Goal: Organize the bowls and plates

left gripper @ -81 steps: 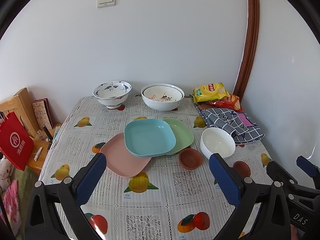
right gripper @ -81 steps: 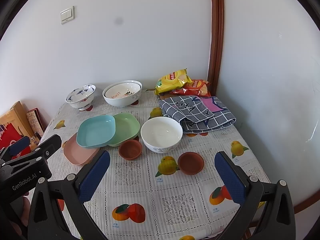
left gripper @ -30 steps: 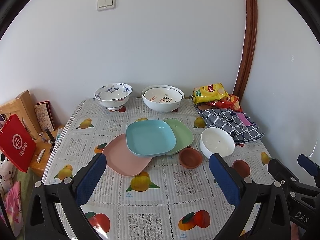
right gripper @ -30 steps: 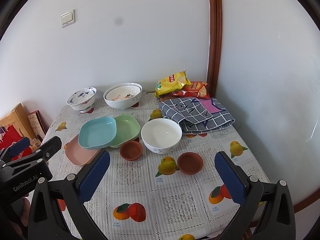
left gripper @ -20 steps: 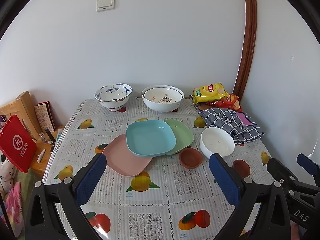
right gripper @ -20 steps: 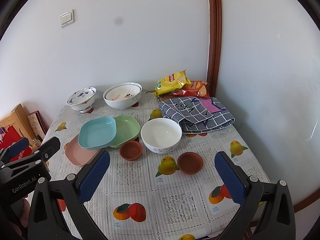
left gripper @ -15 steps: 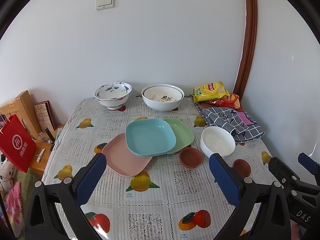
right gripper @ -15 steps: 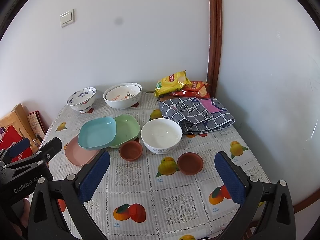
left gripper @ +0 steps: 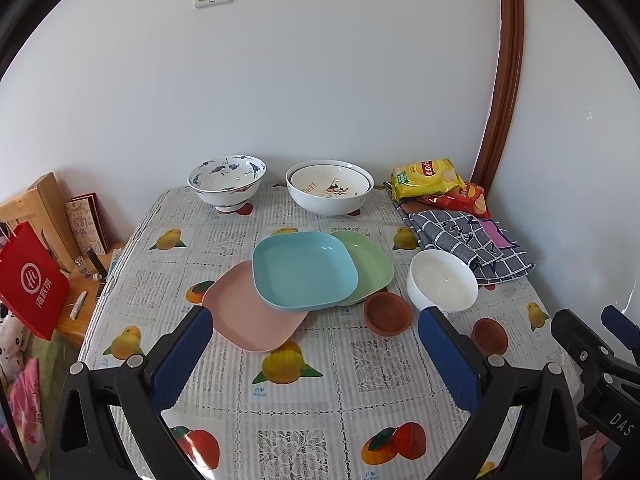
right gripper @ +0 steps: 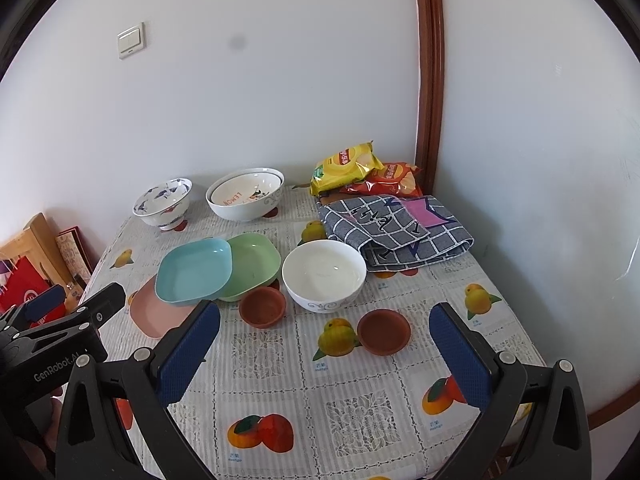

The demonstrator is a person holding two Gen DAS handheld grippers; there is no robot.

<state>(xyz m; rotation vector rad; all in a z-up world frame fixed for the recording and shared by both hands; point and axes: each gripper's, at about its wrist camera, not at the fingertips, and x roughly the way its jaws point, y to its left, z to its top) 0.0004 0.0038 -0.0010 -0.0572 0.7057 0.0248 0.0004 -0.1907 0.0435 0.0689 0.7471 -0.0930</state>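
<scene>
A blue plate [left gripper: 304, 270] lies on top of a green plate [left gripper: 368, 268] and a pink plate [left gripper: 244, 320] mid-table. A white bowl [left gripper: 442, 282] stands to their right, with two small brown dishes [left gripper: 387, 313] [left gripper: 489, 335] in front of it. A blue-patterned bowl [left gripper: 227, 181] and a large white bowl [left gripper: 329, 191] holding a smaller bowl stand at the back. My left gripper [left gripper: 314, 340] is open and empty above the near table. My right gripper [right gripper: 324, 340] is open and empty, hovering before the white bowl [right gripper: 324, 274] and the brown dishes [right gripper: 263, 306] [right gripper: 384, 332].
A fruit-print cloth covers the table [left gripper: 304, 412]. Snack bags [left gripper: 426, 178] and a folded checked cloth [left gripper: 472, 242] lie at the back right by the wall. A red bag [left gripper: 34, 286] and a wooden stand [left gripper: 40, 208] sit left of the table.
Both grippers have drifted only slightly. The dishes have not moved.
</scene>
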